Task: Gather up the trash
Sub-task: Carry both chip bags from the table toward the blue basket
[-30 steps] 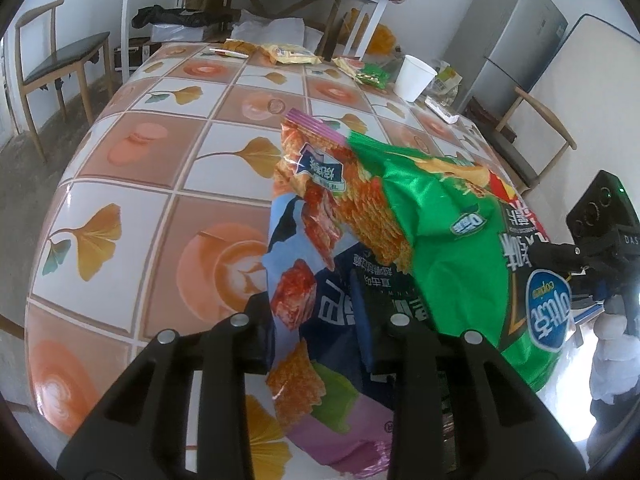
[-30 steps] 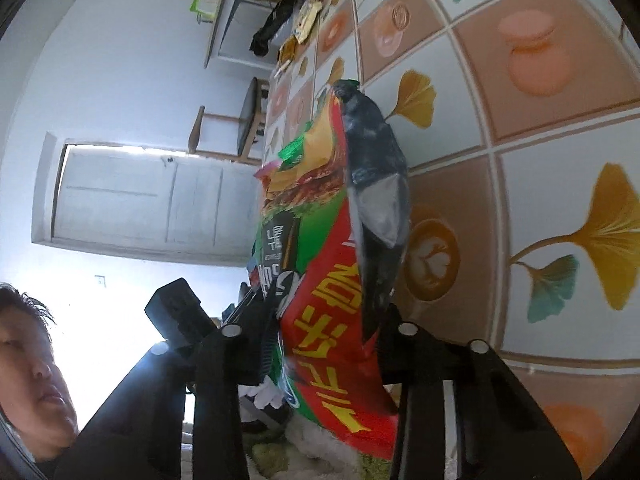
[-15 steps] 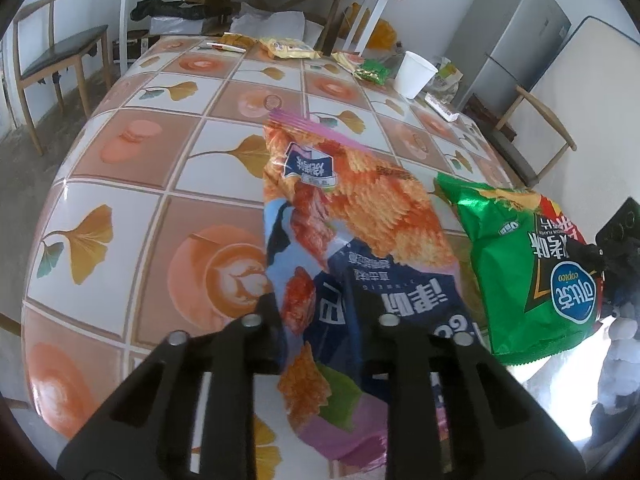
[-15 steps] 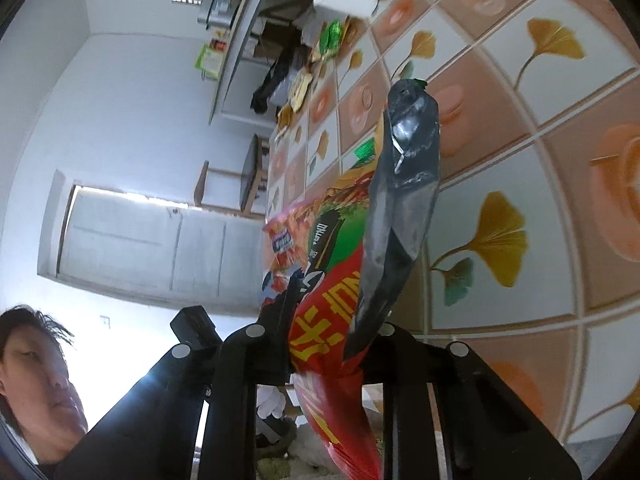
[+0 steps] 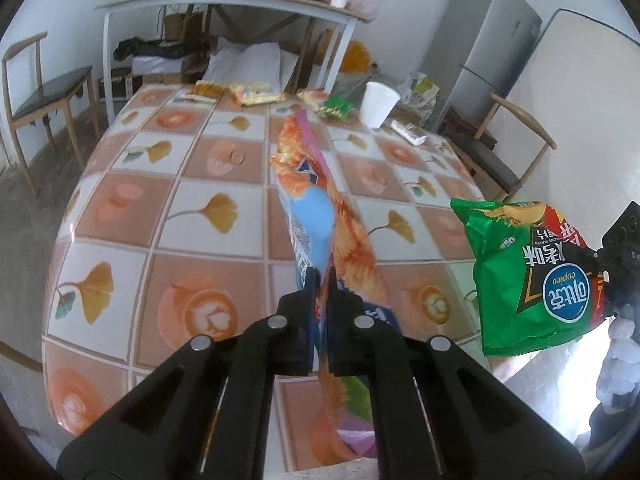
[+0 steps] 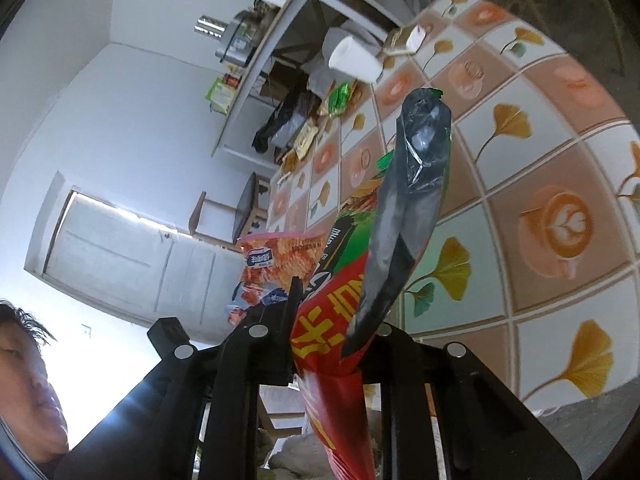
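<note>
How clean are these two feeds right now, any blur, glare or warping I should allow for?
Left wrist view: strong fisheye bulge bends the tablecloth grid; the orange snack bag is motion-smeared, and daylight blows out the lower right corner. Right wrist view: rolled sideways, glare whitens the lower left beside the door; the green-and-red chip bag is soft up close.

Left gripper (image 5: 320, 280): matte black plastic, two flat tapering fingers (image 5: 306, 312) on broad angled arms, each arm bearing two round silver screw heads set behind the fingertips. Right gripper (image 6: 332, 332): identical black build, four silver screws in a row across its arms behind the tips. A white glove (image 5: 618, 364) shows beyond the left tongs' right arm, under a black camera block.
</note>
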